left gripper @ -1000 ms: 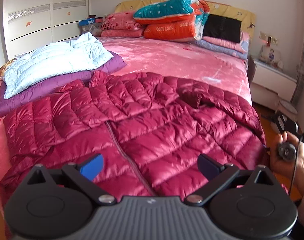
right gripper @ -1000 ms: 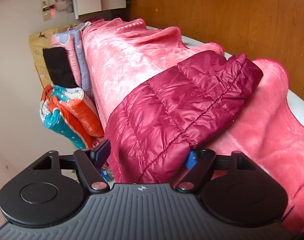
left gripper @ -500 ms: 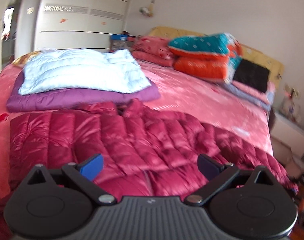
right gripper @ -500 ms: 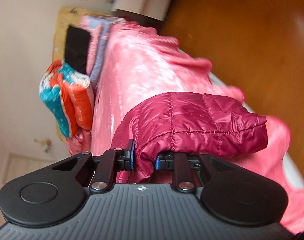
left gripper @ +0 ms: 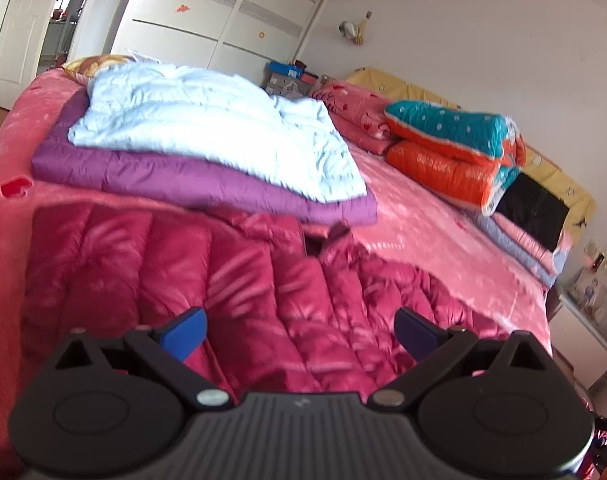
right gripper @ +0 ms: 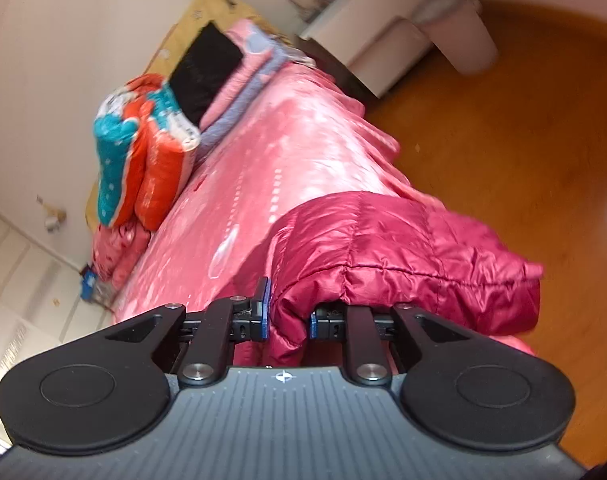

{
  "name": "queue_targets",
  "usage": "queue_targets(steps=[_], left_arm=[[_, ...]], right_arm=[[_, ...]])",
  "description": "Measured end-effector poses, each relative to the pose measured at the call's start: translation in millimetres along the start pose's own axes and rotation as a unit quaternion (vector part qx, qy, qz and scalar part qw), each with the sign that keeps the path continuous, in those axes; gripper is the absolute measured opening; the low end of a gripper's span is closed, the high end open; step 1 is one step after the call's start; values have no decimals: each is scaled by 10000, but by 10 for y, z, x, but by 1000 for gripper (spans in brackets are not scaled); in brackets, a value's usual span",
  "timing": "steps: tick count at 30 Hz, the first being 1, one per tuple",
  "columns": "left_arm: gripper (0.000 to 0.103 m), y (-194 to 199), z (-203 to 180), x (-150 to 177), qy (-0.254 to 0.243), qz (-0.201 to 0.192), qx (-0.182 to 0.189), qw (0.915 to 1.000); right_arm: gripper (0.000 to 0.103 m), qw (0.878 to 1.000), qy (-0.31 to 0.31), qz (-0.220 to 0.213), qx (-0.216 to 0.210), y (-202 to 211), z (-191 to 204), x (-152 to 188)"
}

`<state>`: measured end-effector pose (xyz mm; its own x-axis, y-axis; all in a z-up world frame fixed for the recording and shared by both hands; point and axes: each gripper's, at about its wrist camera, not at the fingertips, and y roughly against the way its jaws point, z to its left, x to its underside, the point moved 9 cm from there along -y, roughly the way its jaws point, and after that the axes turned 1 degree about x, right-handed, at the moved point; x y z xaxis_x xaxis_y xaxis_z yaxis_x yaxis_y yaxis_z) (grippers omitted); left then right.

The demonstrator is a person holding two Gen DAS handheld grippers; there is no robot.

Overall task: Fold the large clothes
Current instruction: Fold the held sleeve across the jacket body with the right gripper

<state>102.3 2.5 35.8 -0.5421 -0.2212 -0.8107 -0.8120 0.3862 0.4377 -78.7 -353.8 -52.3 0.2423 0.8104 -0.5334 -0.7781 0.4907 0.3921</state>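
A dark red quilted down jacket lies spread on the pink bed. My left gripper is open and empty, low over the jacket's left part, its blue pads apart. My right gripper is shut on a fold of the jacket's sleeve at the bed's right edge, lifted above the bedspread; the sleeve's end droops to the right over the floor.
A folded light blue jacket lies on a folded purple one at the bed's far left. Stacked quilts and pillows sit at the headboard. A white nightstand and wooden floor lie right of the bed.
My right gripper closed on the jacket sleeve and raised it off the bed. My left gripper swung left and lower, toward the jacket's left side, staying open.
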Motion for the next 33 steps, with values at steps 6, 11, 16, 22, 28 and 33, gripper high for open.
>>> queue_targets(steps=[6, 11, 16, 22, 28, 33], left_arm=[[100, 174, 285, -374, 244, -536, 3, 9983], [101, 235, 663, -532, 670, -760, -76, 9948], [101, 222, 1019, -546, 1104, -670, -242, 9913], [101, 366, 1271, -646, 1640, -757, 44, 9835], [101, 477, 1449, -710, 1963, -881, 351, 9759], [101, 466, 1455, -723, 1905, -792, 476, 9773]], right_arm=[[22, 9847, 1621, -275, -585, 214, 990, 71], [21, 9435, 2973, -153, -1458, 389, 2036, 714], [21, 8758, 4124, 155, -2503, 669, 2832, 1739], [20, 7892, 5096, 1030, -3268, 1022, 2906, 3039], [21, 7444, 5713, 1458, -3135, 1107, 2510, 3738], [21, 7347, 5877, 1565, -3004, 1162, 2328, 3763]])
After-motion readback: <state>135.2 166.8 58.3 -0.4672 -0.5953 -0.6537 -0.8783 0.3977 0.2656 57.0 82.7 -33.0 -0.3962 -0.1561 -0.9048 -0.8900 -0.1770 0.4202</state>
